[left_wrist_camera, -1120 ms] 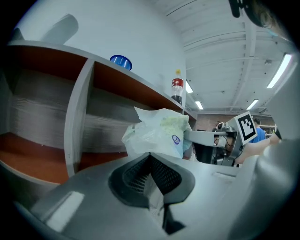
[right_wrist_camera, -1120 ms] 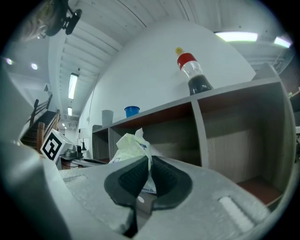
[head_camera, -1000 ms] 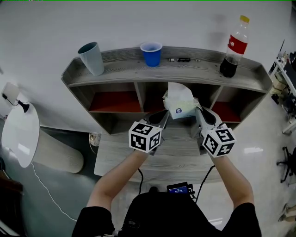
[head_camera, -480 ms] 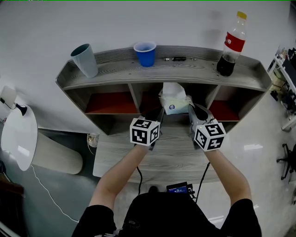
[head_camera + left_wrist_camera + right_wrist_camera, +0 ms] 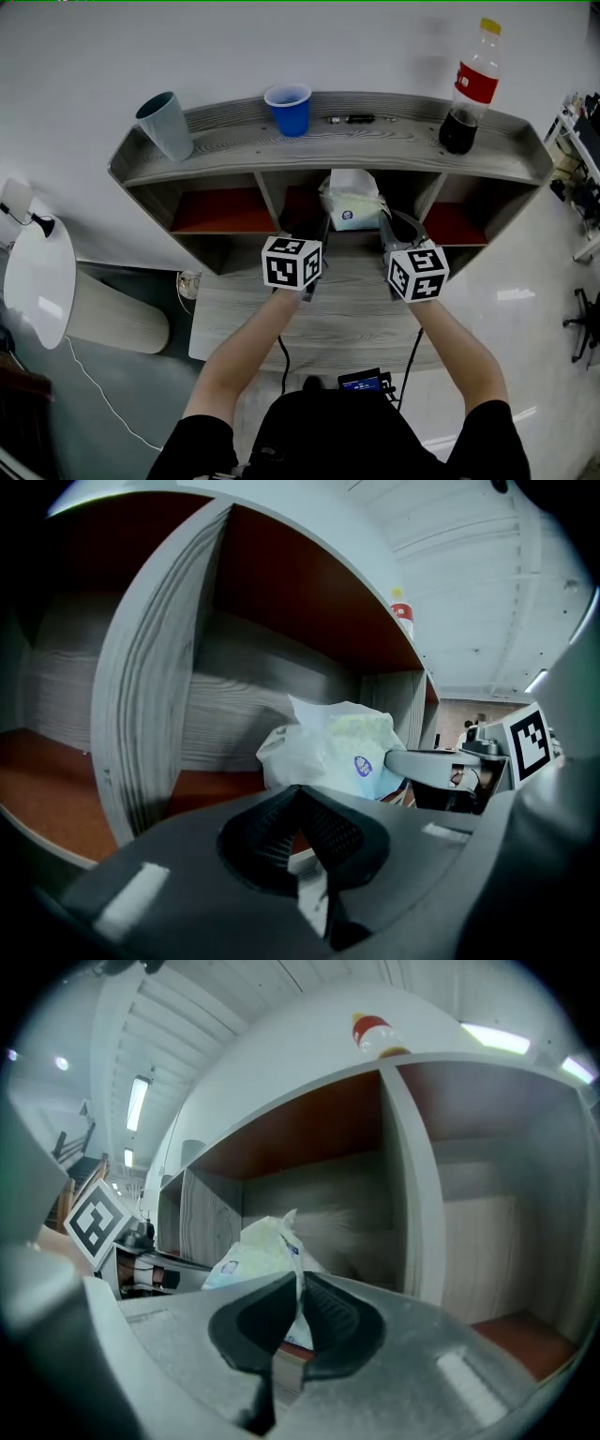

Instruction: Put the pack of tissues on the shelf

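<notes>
Shelf top [image 5: 394, 150]: grey cup [image 5: 166, 125], blue cup [image 5: 288, 110], bottle [image 5: 469, 89]; dividers [image 5: 269, 197] flank tissue pack [image 5: 352, 199].

Centre cubby [image 5: 300, 199] plugged by tissue pack [image 5: 349, 202], dividers [image 5: 269, 195] tight either side; left cubby [image 5: 225, 208] & rt cubby [image 5: 459, 225], mid-frame, open w/ room to pass

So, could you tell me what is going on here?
A person with a gripper in each hand is putting a tissue pack into the shelf. The right gripper is shut on the pack's wrapper, and the pack is inside the middle compartment. The left gripper is shut right beside the pack; whether it pinches the wrapper too can't be told.
</notes>
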Demonstrator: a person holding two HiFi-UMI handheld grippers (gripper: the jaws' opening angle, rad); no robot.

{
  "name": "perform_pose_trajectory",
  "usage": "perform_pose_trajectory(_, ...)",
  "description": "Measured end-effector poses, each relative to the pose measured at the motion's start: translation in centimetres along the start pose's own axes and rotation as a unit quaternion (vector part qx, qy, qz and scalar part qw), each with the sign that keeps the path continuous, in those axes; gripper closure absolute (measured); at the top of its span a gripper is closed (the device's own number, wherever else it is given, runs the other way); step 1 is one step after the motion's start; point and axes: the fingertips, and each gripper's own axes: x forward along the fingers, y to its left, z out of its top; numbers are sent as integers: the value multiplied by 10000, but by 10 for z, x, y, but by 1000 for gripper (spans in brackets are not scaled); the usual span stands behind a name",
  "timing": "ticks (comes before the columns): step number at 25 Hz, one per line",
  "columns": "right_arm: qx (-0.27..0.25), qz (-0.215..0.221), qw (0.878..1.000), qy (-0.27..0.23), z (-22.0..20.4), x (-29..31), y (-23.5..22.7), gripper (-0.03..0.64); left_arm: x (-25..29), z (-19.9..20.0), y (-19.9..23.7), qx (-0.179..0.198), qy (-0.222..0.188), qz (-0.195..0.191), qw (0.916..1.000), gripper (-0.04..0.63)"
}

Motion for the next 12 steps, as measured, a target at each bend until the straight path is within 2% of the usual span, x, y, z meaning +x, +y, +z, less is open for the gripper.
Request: perform_pose_trajectory(12,-34,-287,9994,189,-3,21,-11,591,5,10,2,-90,6,109,9999,595)
